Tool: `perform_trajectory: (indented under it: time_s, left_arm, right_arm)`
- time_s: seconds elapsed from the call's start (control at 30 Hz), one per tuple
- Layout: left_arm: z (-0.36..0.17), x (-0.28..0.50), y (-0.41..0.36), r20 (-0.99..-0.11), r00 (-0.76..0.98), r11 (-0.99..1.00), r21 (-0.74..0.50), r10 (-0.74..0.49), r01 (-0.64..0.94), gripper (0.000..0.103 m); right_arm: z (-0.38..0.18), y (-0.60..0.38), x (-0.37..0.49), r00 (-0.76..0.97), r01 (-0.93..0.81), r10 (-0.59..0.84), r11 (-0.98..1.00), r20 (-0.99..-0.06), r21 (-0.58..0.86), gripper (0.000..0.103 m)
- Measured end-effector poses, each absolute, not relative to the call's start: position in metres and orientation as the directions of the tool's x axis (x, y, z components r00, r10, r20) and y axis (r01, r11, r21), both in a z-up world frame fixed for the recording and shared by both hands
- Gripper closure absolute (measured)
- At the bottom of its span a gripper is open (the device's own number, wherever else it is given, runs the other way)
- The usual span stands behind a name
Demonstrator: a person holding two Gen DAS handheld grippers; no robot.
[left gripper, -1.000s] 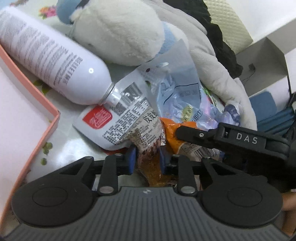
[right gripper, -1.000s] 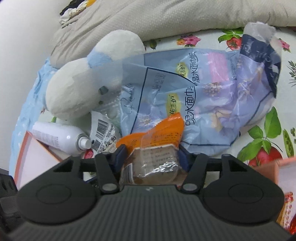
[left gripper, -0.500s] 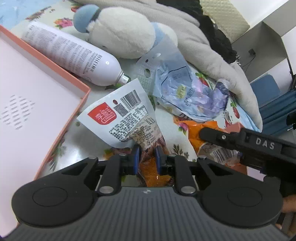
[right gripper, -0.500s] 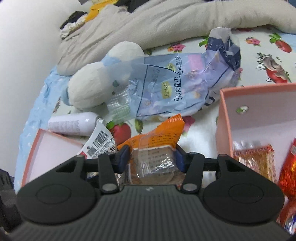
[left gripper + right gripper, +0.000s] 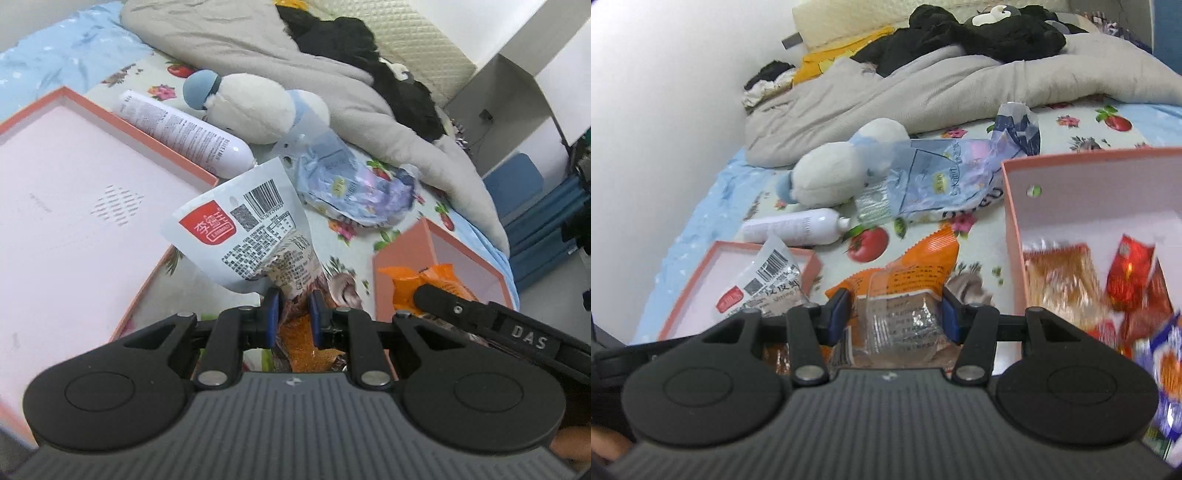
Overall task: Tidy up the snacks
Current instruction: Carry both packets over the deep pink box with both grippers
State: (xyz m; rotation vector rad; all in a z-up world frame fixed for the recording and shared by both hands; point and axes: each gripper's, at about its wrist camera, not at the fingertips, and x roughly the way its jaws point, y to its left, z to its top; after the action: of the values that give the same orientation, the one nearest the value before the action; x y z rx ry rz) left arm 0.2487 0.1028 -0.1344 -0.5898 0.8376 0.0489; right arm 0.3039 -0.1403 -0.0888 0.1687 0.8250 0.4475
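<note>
My left gripper (image 5: pixel 293 308) is shut on a white snack pouch with a red logo and barcode (image 5: pixel 251 221), held above the bed; the pouch also shows in the right wrist view (image 5: pixel 768 280). My right gripper (image 5: pixel 894 314) is shut on an orange snack packet (image 5: pixel 916 266) with a clear foil middle; the packet also shows in the left wrist view (image 5: pixel 417 284), beside the right gripper's finger (image 5: pixel 480 317). An orange-rimmed box (image 5: pixel 1012 206) at the right holds several red and orange snacks (image 5: pixel 1130 280). A shallow pink box lid (image 5: pixel 122 122) lies at the left.
A white spray bottle (image 5: pixel 177 129), a white and blue plush toy (image 5: pixel 255 107) and a crumpled blue plastic bag (image 5: pixel 351 188) lie on the fruit-print sheet (image 5: pixel 871 243). A grey blanket (image 5: pixel 923 85) and black clothes (image 5: pixel 979 33) lie behind.
Both grippers have pulled back and up from the pile with their packets. The right gripper has swung toward the snack box, which now shows more of its inside.
</note>
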Motion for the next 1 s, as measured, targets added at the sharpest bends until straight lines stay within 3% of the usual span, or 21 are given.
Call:
perform_trajectory:
  time_s: [0.53, 1.0]
  left_arm:
    - [-0.065, 0.129, 0.060, -0.652, 0.736, 0.883, -0.439, -0.184, -0.168, 0.083]
    - [-0.062, 0.142, -0.002, -0.623, 0.722, 0.889, -0.457, -0.300, -0.026, 0.083]
  right_arm:
    - [-0.049, -0.195, 0.178, 0.714, -0.271, 0.406, 0.912, -0.571, 0.309, 0.049]
    - [-0.063, -0.247, 0.143, 0.752, -0.155, 0.295, 0.948, -0.590, 0.277, 0.049]
